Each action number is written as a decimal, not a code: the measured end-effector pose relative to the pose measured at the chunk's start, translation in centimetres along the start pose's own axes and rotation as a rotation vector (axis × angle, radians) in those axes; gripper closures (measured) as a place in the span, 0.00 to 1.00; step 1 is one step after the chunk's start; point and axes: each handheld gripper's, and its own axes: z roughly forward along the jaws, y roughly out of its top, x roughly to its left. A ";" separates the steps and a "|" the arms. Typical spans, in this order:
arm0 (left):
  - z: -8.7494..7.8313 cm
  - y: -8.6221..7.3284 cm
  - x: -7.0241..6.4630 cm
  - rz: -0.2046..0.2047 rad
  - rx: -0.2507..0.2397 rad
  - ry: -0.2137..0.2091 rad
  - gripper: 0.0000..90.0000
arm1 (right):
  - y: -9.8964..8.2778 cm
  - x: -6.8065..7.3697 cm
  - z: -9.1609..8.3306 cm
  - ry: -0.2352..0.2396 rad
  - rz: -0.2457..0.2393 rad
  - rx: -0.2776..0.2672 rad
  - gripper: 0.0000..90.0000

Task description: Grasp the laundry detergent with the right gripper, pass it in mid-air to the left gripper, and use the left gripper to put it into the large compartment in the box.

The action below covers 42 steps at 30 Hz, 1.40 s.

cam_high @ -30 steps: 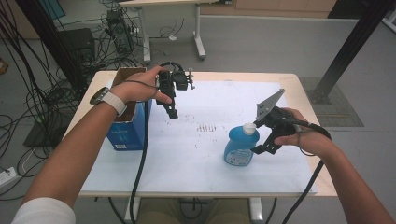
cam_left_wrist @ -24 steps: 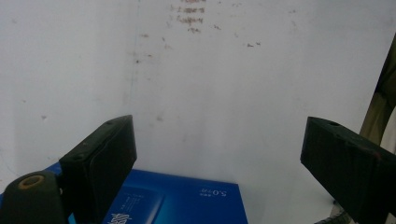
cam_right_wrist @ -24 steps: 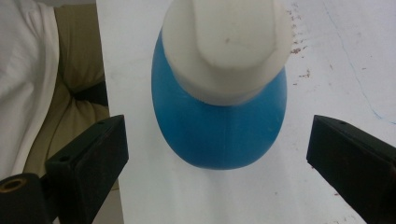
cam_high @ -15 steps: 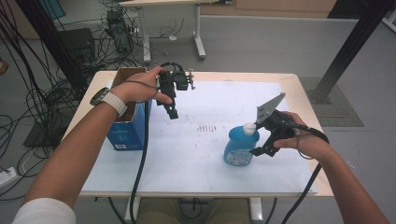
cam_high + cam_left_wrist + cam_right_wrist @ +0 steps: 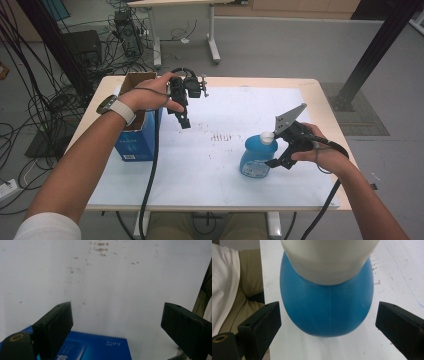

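Main risk, by my reading: the blue bottle (image 5: pixel 257 159) is round-bellied and top-heavy looking, so a jaw touching one flank before the other could shove it sideways or tip it. The right gripper (image 5: pixel 328 317) stands with jaws wide, one to each side of the bottle's belly and neither pad touching; closing on the curved widest part could let the smooth plastic squirt out forward or upward. Coming in from above and beside, the gripper body could also knock the white cap (image 5: pixel 267 137), which sits close under the grey plate. A slack cable trailing off the right hand might drag across the table edge and pull the aim off. The bottle stands upright on the white table sheet (image 5: pixel 220 170) at about 4 o'clock of the table, near the person's side, with the right gripper just beside it at its 3 o'clock. It is translucent blue with a faint seam down the middle and a wide white cap; whether it holds liquid I cannot tell. The left gripper (image 5: pixel 182 117) is held above the sheet at about 10 o'clock, jaws wide with nothing between them, just beside the open blue carton (image 5: pixel 134 145), well apart from the bottle.
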 end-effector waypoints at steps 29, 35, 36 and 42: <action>0.3 0.1 -0.1 -0.003 -0.004 -0.002 0.12 | -1.4 0.0 1.7 -0.007 0.008 -0.075 0.10; 0.3 0.1 -0.1 -0.002 -0.005 -0.003 0.12 | -1.8 0.0 2.1 -0.002 0.007 -0.091 0.12; 0.3 0.1 -0.1 -0.002 -0.005 -0.003 0.12 | -1.8 0.0 2.1 -0.002 0.007 -0.091 0.12; 0.3 0.0 -0.1 -0.004 -0.007 -0.003 0.12 | -2.0 -0.1 2.3 0.000 0.002 -0.116 0.15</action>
